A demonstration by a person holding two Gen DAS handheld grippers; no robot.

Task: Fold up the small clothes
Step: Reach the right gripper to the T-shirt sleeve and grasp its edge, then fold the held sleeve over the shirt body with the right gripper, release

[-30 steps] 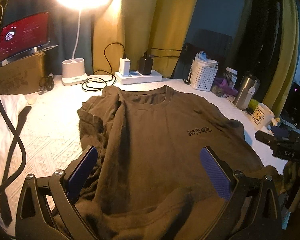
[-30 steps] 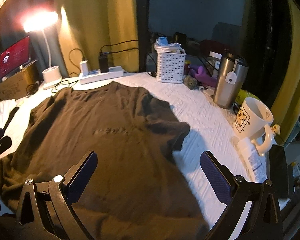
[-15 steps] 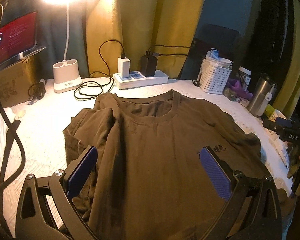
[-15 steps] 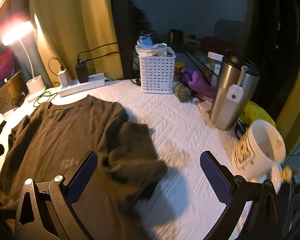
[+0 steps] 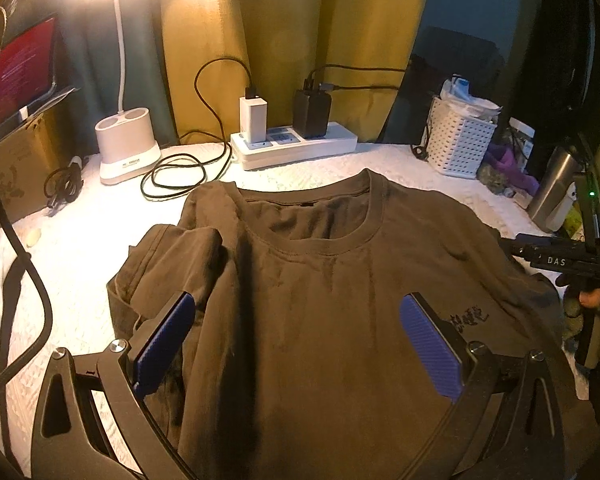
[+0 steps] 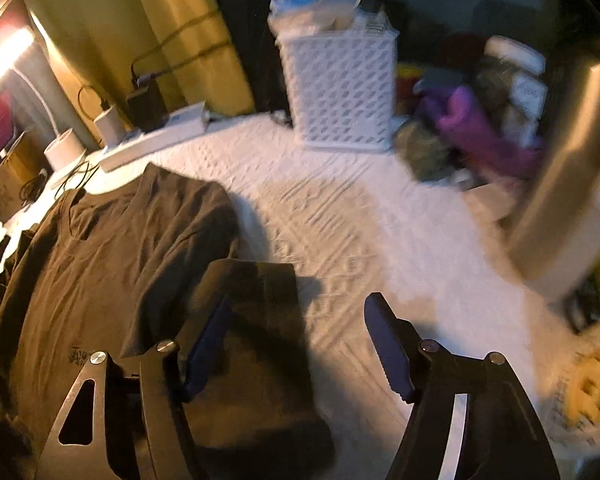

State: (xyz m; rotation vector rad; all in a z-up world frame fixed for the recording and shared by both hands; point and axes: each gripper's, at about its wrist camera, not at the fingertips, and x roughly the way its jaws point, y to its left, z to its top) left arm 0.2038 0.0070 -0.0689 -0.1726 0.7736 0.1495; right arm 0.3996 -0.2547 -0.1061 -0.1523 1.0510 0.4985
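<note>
Below the wide left gripper (image 5: 300, 344) spreads a soft, creased brown t-shirt (image 5: 320, 300). The right gripper (image 6: 300, 344) is closing (nothing pinched), its sleeve (image 6: 256, 320) between the pads, a lattice basket (image 6: 340, 88) ahead.

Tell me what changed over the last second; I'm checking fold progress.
The right gripper swung down over the T-shirt's right sleeve, jaws closing, fabric between them but not yet pinched. The left gripper drew nearer the collar, jaws open. The shirt stays flat; the left sleeve stays folded in.
</note>
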